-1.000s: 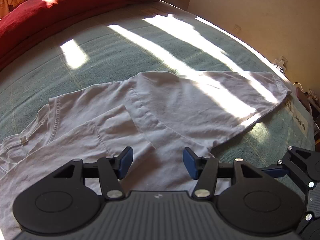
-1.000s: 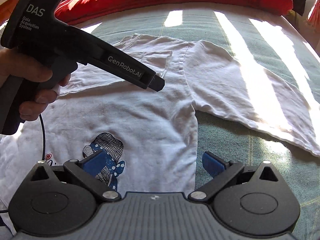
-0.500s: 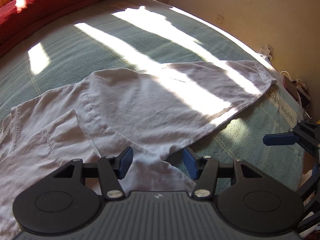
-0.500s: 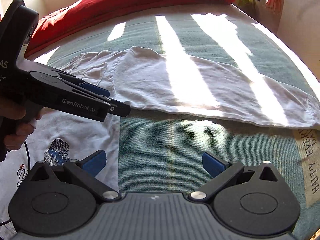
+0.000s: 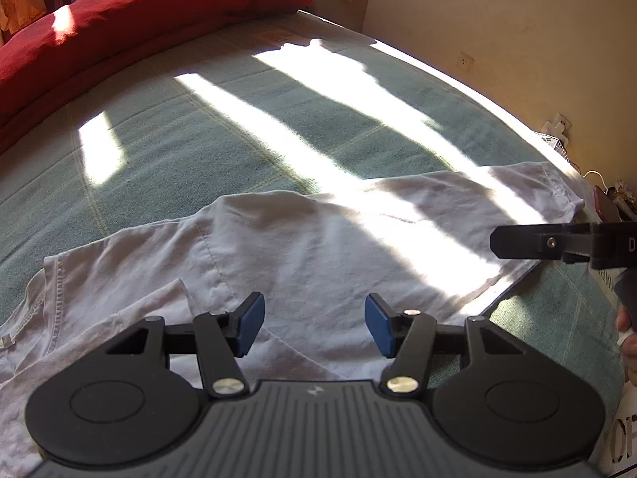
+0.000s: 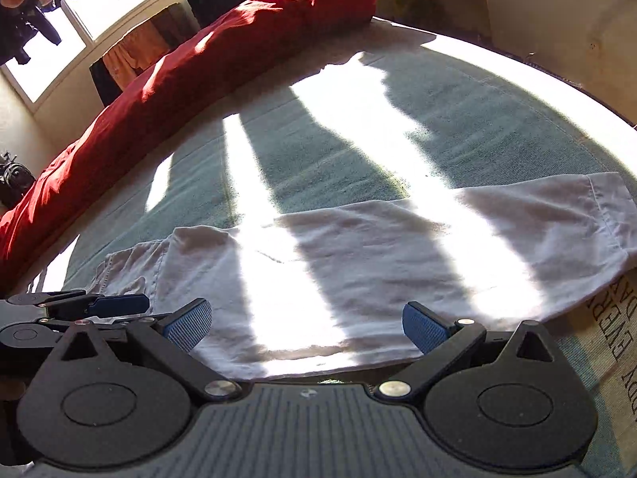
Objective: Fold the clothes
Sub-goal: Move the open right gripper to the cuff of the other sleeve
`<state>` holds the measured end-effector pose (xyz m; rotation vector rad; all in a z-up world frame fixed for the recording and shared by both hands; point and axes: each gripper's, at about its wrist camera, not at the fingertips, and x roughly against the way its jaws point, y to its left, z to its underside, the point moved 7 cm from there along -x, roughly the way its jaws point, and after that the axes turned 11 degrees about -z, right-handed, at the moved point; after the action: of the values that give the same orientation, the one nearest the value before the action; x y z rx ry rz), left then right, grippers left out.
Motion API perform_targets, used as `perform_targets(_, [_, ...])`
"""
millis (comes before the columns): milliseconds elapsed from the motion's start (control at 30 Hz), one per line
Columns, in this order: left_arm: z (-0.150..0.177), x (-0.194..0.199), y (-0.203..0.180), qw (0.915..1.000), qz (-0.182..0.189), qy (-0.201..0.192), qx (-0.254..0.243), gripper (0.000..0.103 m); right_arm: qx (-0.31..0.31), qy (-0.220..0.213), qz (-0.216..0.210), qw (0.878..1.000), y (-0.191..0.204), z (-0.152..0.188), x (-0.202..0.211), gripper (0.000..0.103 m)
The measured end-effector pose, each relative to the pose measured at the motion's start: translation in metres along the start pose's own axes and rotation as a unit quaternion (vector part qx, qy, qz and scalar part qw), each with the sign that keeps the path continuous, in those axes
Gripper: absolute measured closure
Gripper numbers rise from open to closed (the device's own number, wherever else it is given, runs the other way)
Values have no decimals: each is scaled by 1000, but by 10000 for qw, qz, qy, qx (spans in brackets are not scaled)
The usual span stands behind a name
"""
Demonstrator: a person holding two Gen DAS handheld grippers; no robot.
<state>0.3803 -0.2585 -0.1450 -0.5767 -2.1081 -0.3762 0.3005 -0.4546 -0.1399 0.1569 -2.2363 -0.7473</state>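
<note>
Spread apart with nothing gripped, the left gripper (image 5: 314, 324) and right gripper (image 6: 306, 324) are poised over a white long-sleeved shirt (image 5: 318, 247), laid wrinkled across the green bedspread (image 5: 199, 139).

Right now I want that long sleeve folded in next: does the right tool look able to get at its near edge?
Probably yes. The right tool hangs open just above the white shirt's sleeve, nothing lies on the cloth there, and the left tool sits off to the side, clear of that edge.
</note>
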Motion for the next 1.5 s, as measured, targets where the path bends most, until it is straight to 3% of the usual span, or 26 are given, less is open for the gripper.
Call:
perform_targets(200, [-16,-16,8,10000,-3,-76,-24,47,-666,1,-20,9978,-24,-3,-22,0])
perform_targets(567, [-47,-63,15,9995,-201,-211,-80,41,-687,-67,10,9976,-34,2,-11,0])
perform_targets(767, [-56,-48,10,9994,-79,-296,-164,41,-720,-391,120,9966,-36,-6,9,0])
perform_targets(1000, [-37,-32,-8,9991,89,-160,-391,41,-956,-774,746,9896,-82,-19,43,0])
perform_targets(1067, [-32,-25,-15,9986,136,-153,-495,41,-1195,-915,878,9847,-100,-19,58,0])
perform_targets(1200, [-30,-18,-22,9984,240,-133,-502,41,-2004,-1277,753,9684,-136,-11,82,0])
perform_targets(1333, [-28,-18,-27,9983,275,-45,-504,41,-2922,-1735,295,9400,-170,-1,91,0])
perform_targets(1500, [-25,-16,-32,9979,339,47,-552,41,-3750,-2367,-296,8958,-207,3,95,4])
